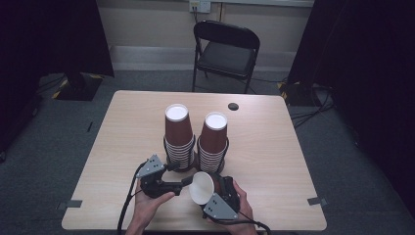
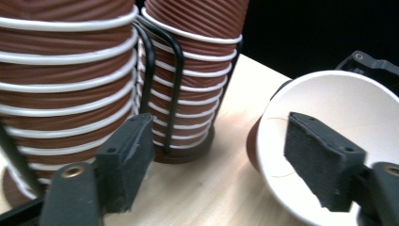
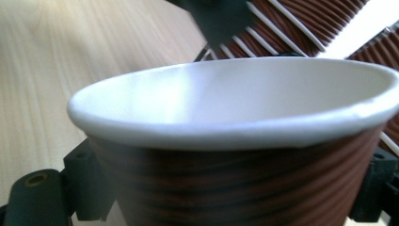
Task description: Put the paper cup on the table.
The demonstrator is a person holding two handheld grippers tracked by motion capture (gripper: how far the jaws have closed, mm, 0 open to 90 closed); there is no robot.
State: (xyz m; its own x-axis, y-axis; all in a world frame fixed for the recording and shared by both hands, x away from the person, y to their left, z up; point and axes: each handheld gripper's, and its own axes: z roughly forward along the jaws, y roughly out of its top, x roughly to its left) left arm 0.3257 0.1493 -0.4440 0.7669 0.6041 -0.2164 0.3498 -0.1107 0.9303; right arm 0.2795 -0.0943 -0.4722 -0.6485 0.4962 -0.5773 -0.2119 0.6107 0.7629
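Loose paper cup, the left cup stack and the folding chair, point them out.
loose paper cup (image 1: 201, 189), high view, white inside
left cup stack (image 1: 178, 131), high view, top cup's brown wall
folding chair (image 1: 226, 57), high view, seat

Room dim, table (image 1: 274, 147) evenly lit — cup (image 3: 244, 141) glare, near tool blurred — soft shadows.

— What's past the table (image 1: 274, 147)?
— A black folding chair (image 1: 225, 51) at the far side, facing it.
— And on the wall?
— An outlet (image 1: 199, 5), above the chair.
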